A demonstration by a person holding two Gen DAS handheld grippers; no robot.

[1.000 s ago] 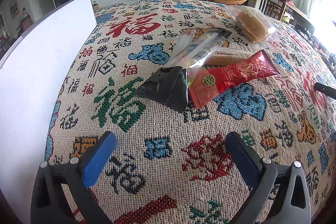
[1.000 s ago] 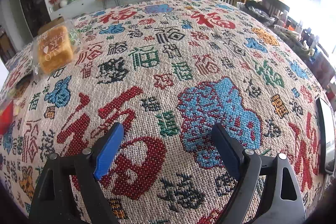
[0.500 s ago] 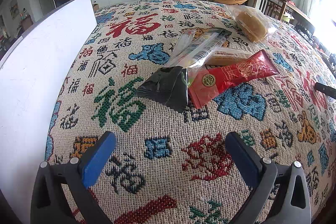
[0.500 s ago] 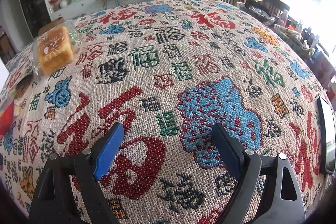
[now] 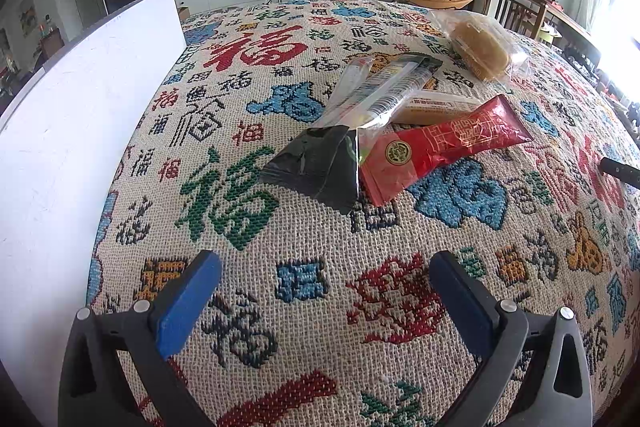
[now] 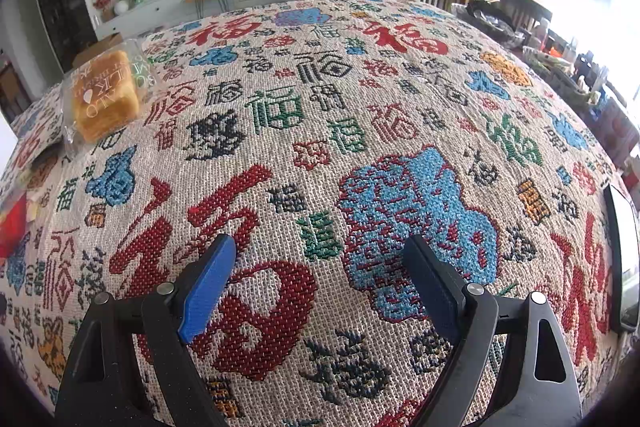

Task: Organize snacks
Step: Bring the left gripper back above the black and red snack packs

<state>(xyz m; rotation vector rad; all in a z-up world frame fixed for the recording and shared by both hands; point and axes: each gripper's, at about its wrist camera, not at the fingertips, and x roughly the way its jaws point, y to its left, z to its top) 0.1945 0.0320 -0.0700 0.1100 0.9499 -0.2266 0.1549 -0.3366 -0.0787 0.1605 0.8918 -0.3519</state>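
In the left wrist view a small heap of snacks lies on the patterned tablecloth: a red packet, a black-ended clear packet, a tan bar under them and bagged bread further back. My left gripper is open, low over the cloth, well short of the heap. The right wrist view shows the bagged bread at far left and a sliver of the red packet at the left edge. My right gripper is open over bare cloth, holding nothing.
A tall white box wall stands along the left side of the table. A dark flat device lies at the right table edge. A black tip pokes in from the right. Chairs and a cluttered side table lie beyond.
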